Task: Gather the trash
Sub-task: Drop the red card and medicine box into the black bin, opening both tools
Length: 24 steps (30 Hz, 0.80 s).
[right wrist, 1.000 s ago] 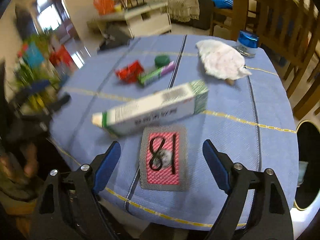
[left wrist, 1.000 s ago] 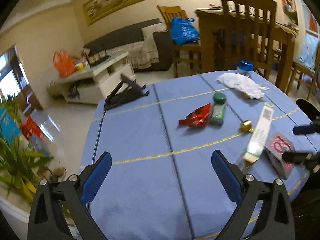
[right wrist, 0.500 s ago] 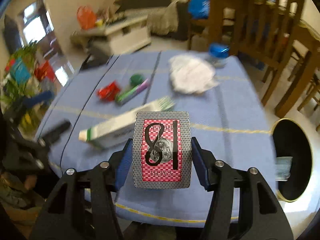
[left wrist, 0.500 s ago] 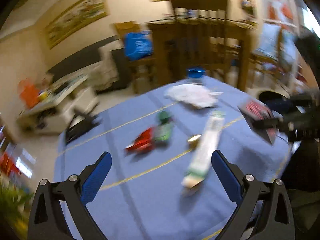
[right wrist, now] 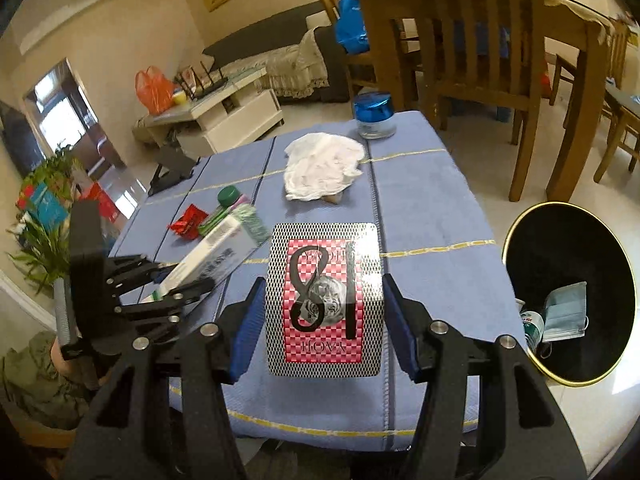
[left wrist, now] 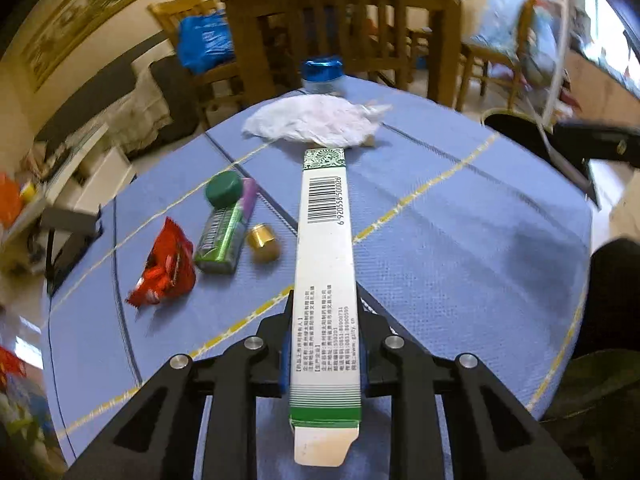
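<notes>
Left claw (left wrist: 325, 354): clamped on the near end of a long white carton (left wrist: 325, 264), blue pads pressed to its two sides; the carton points away over the tabletop (left wrist: 472, 240).
Carton print: green bands at both ends, a barcode reading 6 920558 500026, small Chinese text too fine to read.
Right claw (right wrist: 325, 316): clamped on a flat pack (right wrist: 323, 300), held by its side edges above the near part of the tabletop.
Pack print: black mesh border, red-and-white checked panel, a large black "18" seen upside down, and the word "HOVA", also inverted.
Left on the tabletop: red wrapper (left wrist: 166, 266), green tube with a green cap (left wrist: 222, 226), small gold cap (left wrist: 262, 242), crumpled white tissue (left wrist: 316, 122), jar with a blue lid (right wrist: 374, 116).
Bin (right wrist: 568, 300): black with a gold rim, on the floor just right of the tabletop; a blue face mask (right wrist: 566, 312) lies inside.
</notes>
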Each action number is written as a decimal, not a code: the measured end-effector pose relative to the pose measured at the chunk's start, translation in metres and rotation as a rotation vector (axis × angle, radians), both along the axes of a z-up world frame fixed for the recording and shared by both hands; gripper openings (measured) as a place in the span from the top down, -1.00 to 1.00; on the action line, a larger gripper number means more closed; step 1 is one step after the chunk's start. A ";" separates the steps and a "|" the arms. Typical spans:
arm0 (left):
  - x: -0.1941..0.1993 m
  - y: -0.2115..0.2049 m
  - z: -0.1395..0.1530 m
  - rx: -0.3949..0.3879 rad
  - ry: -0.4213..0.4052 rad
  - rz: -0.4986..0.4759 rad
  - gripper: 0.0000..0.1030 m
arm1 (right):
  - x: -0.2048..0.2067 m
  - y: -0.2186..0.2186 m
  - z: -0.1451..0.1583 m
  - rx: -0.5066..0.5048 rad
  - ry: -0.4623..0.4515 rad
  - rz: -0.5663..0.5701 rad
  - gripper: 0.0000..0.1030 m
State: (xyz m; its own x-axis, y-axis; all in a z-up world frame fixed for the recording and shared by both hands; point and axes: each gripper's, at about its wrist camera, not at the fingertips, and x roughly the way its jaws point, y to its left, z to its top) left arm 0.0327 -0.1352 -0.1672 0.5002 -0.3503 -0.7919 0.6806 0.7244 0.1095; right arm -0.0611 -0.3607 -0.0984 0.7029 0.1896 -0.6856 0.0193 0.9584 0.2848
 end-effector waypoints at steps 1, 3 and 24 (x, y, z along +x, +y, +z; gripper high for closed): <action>-0.003 0.005 0.009 -0.033 -0.003 0.018 0.57 | -0.002 -0.004 0.000 0.007 -0.007 -0.005 -0.08; -0.010 0.014 0.028 -0.092 -0.020 0.045 0.57 | -0.006 -0.014 0.000 0.021 -0.027 -0.025 -0.08; -0.057 -0.128 0.076 -0.188 -0.031 -0.214 0.57 | -0.041 -0.217 -0.019 0.034 -0.075 -0.477 -0.11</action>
State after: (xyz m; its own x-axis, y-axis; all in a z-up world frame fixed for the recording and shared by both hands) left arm -0.0242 -0.2631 -0.0913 0.4224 -0.5898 -0.6883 0.8185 0.5744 0.0101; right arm -0.1024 -0.5779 -0.1179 0.7644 -0.1447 -0.6283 0.4328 0.8375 0.3337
